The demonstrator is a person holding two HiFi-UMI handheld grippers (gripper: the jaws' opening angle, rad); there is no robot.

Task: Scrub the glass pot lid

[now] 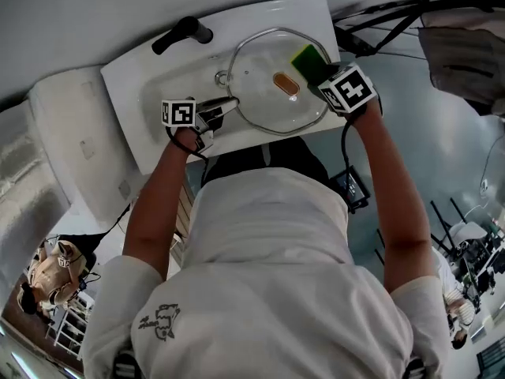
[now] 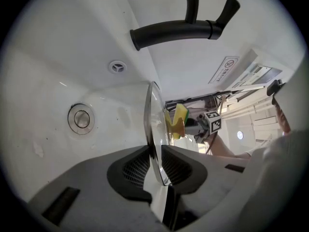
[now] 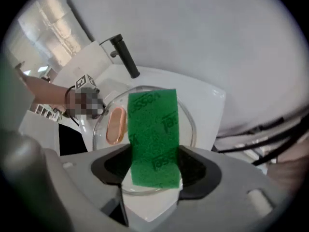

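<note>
A round glass pot lid [image 1: 268, 69] with a steel rim and an orange-brown knob [image 1: 286, 84] is held over the white sink [image 1: 150, 85]. My left gripper [image 1: 225, 105] is shut on the lid's rim at its left edge; in the left gripper view the lid [image 2: 155, 129] stands edge-on between the pads. My right gripper [image 1: 316, 73] is shut on a green-and-yellow sponge [image 1: 306, 58] at the lid's right side. The right gripper view has the sponge's green face [image 3: 153, 137] clamped in the jaws, with the lid [image 3: 111, 124] and knob [image 3: 116, 125] beyond it.
A black faucet [image 1: 183, 32] stands at the sink's back, seen also as a black faucet spout [image 2: 174, 31]. The drain [image 2: 80, 119] lies in the basin. Black cables [image 1: 387, 22] run at the right. A white surface [image 1: 71, 133] adjoins the sink's left.
</note>
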